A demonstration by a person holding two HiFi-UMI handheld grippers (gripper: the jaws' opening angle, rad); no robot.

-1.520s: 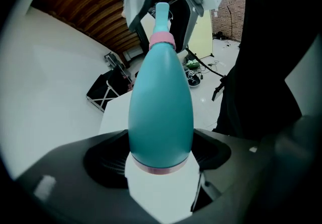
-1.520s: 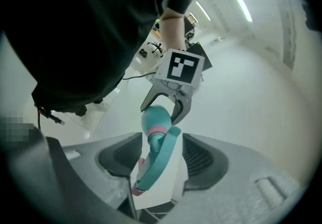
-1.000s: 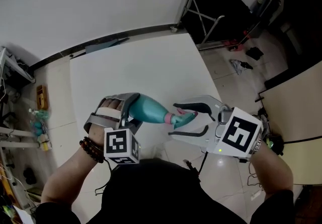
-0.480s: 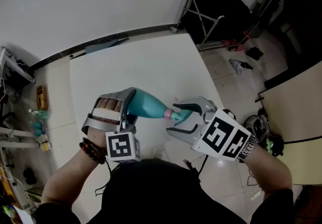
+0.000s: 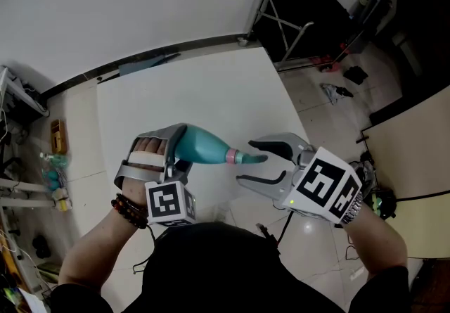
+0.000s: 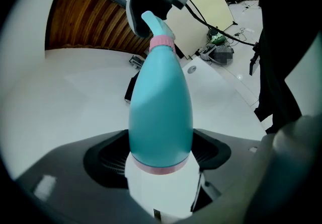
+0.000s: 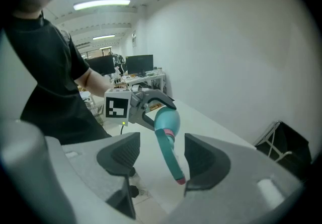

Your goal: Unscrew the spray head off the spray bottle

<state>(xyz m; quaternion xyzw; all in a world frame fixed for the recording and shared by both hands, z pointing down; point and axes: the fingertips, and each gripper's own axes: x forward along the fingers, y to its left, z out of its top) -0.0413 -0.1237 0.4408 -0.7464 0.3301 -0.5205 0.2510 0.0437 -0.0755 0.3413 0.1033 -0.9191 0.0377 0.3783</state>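
- The left gripper is clamped on the wide base of the teal spray bottle. The bottle juts out past its jaw tips and is held in the air.
- The spray head, above a pink collar, is still on the bottle. It reaches between the jaws of the right gripper.
- In the right gripper view the two jaws stand apart. The spray head runs down between them, its tip just beside one pad, with nothing squeezed.
- Half a second ago the right gripper sat further over the neck with its marker cube rolled the other way. It has since rolled back and drawn off a little. The bottle has barely shifted in the left gripper.
- Beneath both grippers lies a white table. Beyond the right gripper are a tiled floor and a black folding stand. Past the left gripper stands a cluttered shelf.
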